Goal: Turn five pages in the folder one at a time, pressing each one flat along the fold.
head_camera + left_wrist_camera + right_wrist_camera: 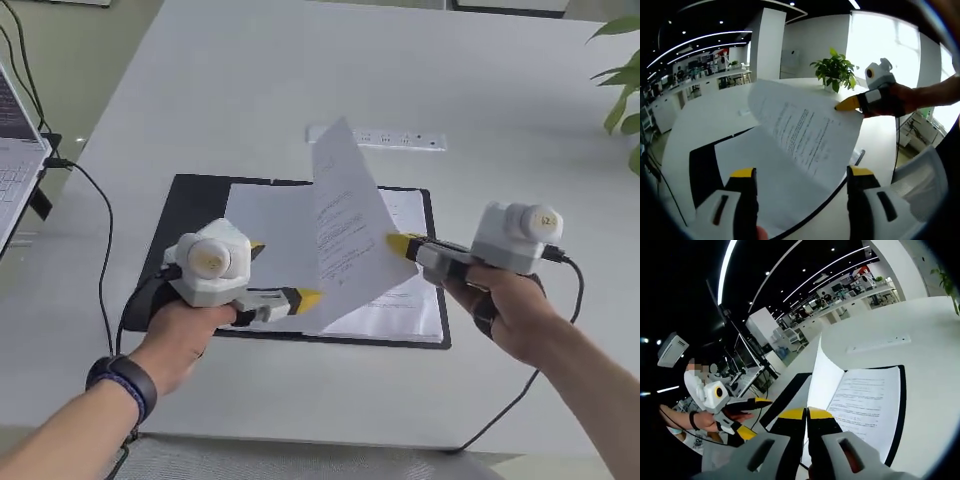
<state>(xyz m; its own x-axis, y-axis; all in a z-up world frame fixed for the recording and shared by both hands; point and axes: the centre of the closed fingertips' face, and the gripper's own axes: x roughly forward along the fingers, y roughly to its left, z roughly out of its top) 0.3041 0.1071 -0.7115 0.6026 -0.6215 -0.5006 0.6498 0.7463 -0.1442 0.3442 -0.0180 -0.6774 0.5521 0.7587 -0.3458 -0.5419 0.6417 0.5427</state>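
We note the right hand-held gripper [400,243] pinching the thin white printed page [345,230] at its free edge, raised over the open black folder [190,200]. The left hand-held gripper [801,172] gapes wide. We judge the page light, floppy and tear-prone.

The folder [190,215] lies open in the middle of the worktop [300,80]. One page [345,220] stands up over its fold, with the right edge inside the right claw [402,243]. The left claw [282,272] is over the folder's near left part. Behind the folder lies a power strip [385,138]. A laptop [15,160] is at the left and a plant [625,90] at the far right.
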